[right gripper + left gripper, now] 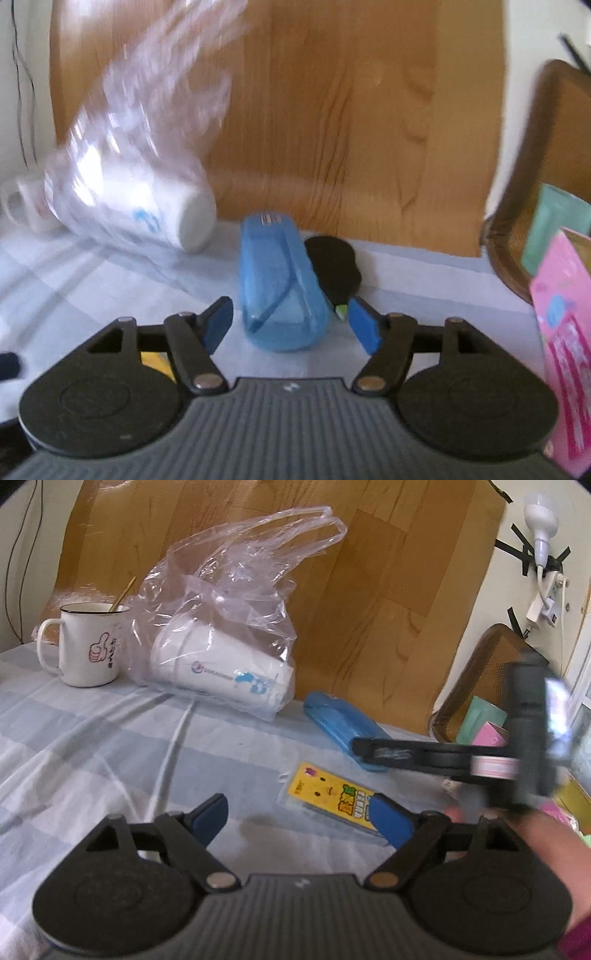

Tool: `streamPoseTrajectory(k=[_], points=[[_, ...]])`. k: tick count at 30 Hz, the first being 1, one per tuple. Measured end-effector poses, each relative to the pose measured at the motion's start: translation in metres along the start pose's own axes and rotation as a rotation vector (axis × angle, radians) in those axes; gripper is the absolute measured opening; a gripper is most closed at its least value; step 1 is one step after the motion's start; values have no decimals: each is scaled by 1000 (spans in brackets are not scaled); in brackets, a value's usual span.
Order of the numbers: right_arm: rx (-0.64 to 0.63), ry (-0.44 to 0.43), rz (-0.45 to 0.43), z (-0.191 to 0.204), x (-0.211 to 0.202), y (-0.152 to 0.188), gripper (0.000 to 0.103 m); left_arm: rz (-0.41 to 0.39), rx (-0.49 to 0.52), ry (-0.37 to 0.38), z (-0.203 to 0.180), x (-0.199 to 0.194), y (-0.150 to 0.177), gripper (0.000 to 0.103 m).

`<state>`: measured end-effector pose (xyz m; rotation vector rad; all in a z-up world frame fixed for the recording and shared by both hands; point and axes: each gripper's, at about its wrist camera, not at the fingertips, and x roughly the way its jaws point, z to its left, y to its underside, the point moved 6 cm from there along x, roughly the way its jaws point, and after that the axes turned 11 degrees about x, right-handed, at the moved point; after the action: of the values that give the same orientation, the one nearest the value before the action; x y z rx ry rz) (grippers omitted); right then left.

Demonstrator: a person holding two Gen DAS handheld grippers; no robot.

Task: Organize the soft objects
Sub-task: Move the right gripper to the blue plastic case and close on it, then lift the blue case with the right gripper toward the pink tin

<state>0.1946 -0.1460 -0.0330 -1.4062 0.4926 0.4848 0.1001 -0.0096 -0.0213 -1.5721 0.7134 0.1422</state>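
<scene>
A yellow tissue pack lies on the striped cloth, just ahead of my left gripper. That gripper is open, and its right pad overlaps the pack's near corner. A blue soft pack lies lengthwise between the fingers of my right gripper, which is open with a gap on each side. In the left wrist view the same blue pack lies further back, and the blurred right gripper reaches its near end from the right.
A clear plastic bag with white paper cups lies at the back left beside a white mug. A brown basket with coloured packets stands at the right. A pink packet is close on the right. A dark object sits behind the blue pack.
</scene>
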Motion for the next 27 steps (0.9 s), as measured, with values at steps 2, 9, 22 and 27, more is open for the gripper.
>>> streamPoseTrajectory(k=[2, 9, 22, 27], points=[[32, -14, 27, -3, 5, -2, 58, 2, 2, 5, -1, 1, 0, 86], [13, -21, 36, -12, -24, 16, 58, 10, -11, 17, 1, 3, 1, 87], [24, -65, 32, -76, -174, 102, 58, 18, 5, 35, -3, -1, 3, 91], [-86, -112, 16, -84, -238, 150, 58, 41, 43, 95, -14, -2, 6, 91]])
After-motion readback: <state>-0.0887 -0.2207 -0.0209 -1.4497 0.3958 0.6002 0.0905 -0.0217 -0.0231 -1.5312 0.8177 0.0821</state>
